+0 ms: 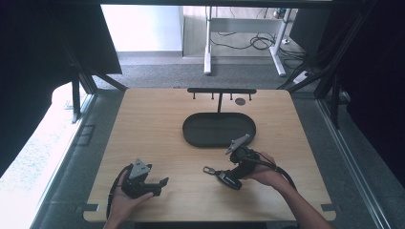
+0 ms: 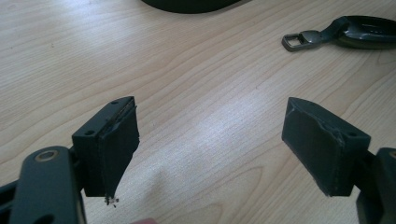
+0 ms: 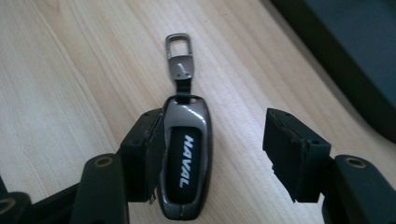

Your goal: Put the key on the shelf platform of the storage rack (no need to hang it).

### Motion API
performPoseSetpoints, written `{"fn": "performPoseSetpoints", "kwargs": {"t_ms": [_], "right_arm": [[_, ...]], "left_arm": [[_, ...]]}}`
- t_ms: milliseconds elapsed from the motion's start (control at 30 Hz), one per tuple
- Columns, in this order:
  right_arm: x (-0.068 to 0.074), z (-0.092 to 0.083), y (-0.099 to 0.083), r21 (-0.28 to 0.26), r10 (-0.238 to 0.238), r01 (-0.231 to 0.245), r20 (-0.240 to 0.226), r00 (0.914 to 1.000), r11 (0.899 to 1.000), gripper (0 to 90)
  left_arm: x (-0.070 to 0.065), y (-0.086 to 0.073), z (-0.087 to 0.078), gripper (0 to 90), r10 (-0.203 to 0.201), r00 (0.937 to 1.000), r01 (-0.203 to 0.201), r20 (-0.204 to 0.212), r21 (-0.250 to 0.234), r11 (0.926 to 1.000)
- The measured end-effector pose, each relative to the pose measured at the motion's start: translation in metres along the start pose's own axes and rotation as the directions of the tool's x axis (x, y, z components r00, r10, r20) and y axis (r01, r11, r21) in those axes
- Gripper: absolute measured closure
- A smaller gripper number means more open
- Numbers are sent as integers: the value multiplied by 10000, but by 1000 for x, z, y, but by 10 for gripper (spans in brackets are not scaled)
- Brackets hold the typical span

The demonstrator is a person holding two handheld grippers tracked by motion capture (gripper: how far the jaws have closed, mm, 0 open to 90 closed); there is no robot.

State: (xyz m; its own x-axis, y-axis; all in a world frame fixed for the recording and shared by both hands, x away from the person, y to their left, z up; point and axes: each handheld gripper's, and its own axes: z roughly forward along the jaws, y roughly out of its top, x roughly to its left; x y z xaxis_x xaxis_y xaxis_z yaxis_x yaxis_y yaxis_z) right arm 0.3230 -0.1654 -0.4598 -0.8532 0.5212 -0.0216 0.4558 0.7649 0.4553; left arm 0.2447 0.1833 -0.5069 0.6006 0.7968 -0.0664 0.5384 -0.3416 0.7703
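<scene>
Wooden table [image 1: 157, 119] bears a key fob [image 3: 184, 163] between the right gripper [image 3: 215, 154]'s parted, unclenched jaws, near the black tray [image 1: 218, 130]; left gripper [image 2: 210, 144] gapes released.

The table [image 1: 157, 119] is pale wood with a smooth, faintly shiny grain. The car key fob [image 3: 184, 161] looks glossy — dark plastic in a polished metal-grey shell, with a brushed metal clip [image 3: 178, 51]. The oval tray [image 1: 218, 130] is matt black.
</scene>
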Motion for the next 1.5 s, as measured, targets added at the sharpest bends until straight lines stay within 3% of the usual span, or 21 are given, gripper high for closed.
{"fn": "performPoseSetpoints", "kwargs": {"t_ms": [867,1300,1500], "right_arm": [[11,42,-4,1252,-122,140,-157,9998,9920,393],[10,48,-6,1491,-36,77,-276,9996,9888,477],[12,48,-6,1593,-229,278,-330,9992,9868,485]], "left_arm": [[-2,0,2,190,90,9999,-91,109,115,9999],[-2,0,2,190,49,9998,-51,197,98,9999],[-2,0,3,190,61,9998,-64,213,125,9999]]}}
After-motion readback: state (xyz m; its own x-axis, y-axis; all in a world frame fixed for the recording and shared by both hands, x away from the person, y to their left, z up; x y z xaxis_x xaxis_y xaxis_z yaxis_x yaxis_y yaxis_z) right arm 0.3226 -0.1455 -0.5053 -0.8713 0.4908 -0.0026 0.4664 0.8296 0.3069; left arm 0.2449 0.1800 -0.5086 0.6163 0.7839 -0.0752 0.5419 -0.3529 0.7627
